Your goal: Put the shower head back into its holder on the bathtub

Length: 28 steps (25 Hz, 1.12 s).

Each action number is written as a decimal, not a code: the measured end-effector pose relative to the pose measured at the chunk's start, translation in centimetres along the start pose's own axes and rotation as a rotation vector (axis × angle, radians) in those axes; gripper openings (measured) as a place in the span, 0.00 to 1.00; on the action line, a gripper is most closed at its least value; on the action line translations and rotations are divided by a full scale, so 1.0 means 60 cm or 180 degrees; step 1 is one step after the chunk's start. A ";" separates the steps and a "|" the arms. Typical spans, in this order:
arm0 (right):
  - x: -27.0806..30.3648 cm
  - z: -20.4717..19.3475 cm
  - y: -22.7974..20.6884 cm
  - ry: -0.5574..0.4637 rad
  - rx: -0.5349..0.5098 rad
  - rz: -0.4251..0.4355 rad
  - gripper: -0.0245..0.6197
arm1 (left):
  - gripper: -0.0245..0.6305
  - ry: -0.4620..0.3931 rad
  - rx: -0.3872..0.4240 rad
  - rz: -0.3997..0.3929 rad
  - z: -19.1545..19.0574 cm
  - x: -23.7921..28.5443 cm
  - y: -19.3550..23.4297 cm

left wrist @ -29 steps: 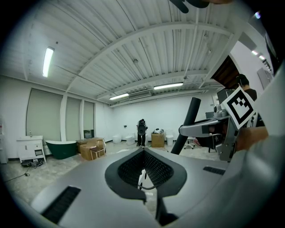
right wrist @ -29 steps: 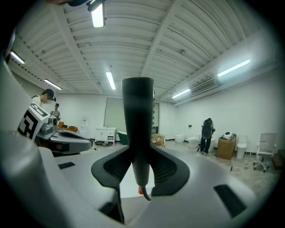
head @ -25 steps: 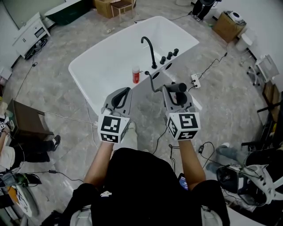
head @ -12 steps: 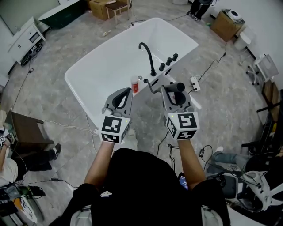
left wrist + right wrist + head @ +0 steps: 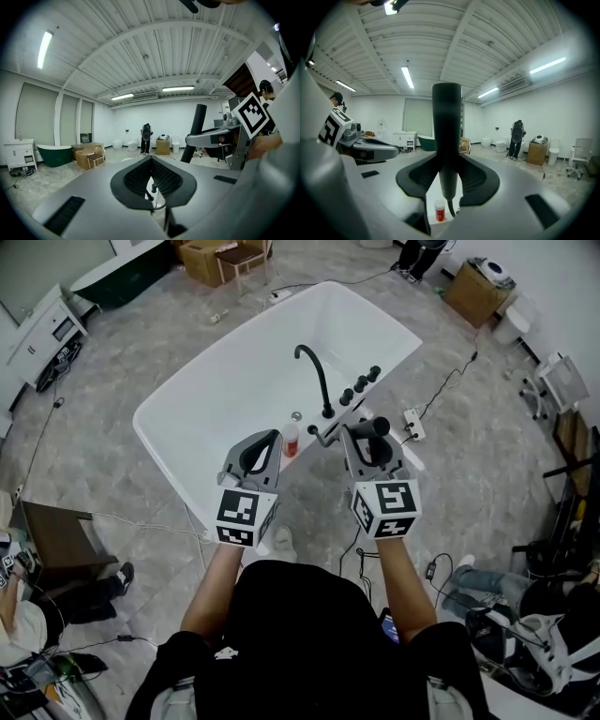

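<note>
Person in black top (image 5: 300,634) is standing over the scene, holding one tool in each hand, marker cubes facing up. Left tool (image 5: 269,440) is hovering with its jaws clenched tip to tip, nothing between them; only the tub's fittings are showing through the gap between its pads in the left gripper view. Right tool (image 5: 367,439) is gripping the black shower head (image 5: 446,122) by its handle, jaws pressing it from both sides, the handle standing upright and its head end rising past the jaw tips. Shower head is sitting in the air over the near edge of the white bathtub (image 5: 225,381), not seated on the tub; the holder is too small to make out. Dark hose (image 5: 451,208) is hanging from the handle's lower end toward the tub rim. Red-and-white bottle (image 5: 290,440) is standing on that rim between the two tools, nearer the left one. Farther on, a curved black faucet (image 5: 314,371) is rising from the same rim, with a row of black knobs (image 5: 360,384) just beside it. Beyond the tub, a white power strip (image 5: 411,418) and cables are lying on the grey floor (image 5: 487,427), cardboard boxes (image 5: 211,254) are sitting at the far wall, and another person (image 5: 517,138) is standing well apart in the background.
</note>
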State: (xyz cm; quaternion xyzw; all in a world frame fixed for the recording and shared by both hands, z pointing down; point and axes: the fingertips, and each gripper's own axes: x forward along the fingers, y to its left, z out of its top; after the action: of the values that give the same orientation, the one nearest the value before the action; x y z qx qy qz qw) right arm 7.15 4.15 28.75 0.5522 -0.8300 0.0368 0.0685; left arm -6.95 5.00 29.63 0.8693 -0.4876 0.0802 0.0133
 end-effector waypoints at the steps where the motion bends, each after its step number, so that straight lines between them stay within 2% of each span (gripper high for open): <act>1: 0.013 0.001 -0.002 0.0006 -0.0001 -0.0011 0.26 | 0.06 0.0002 -0.0005 -0.0014 -0.001 0.010 0.009; 12: 0.142 -0.001 -0.026 0.0124 0.0076 -0.0201 0.26 | 0.06 0.0084 0.0002 -0.0229 -0.001 0.117 0.102; 22: 0.186 -0.034 -0.049 0.0288 0.0142 -0.0300 0.26 | 0.06 0.0254 -0.0068 -0.0407 -0.040 0.167 0.110; 28: 0.222 -0.064 -0.063 0.0416 0.0157 -0.0239 0.26 | 0.06 0.0400 -0.0144 -0.0420 -0.074 0.202 0.118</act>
State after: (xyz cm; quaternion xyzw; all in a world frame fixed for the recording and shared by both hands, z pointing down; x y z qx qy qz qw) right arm 5.81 -8.94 34.53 0.5809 -0.8013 0.0906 0.1102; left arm -7.33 -8.52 35.45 0.8922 -0.4292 0.1226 0.0688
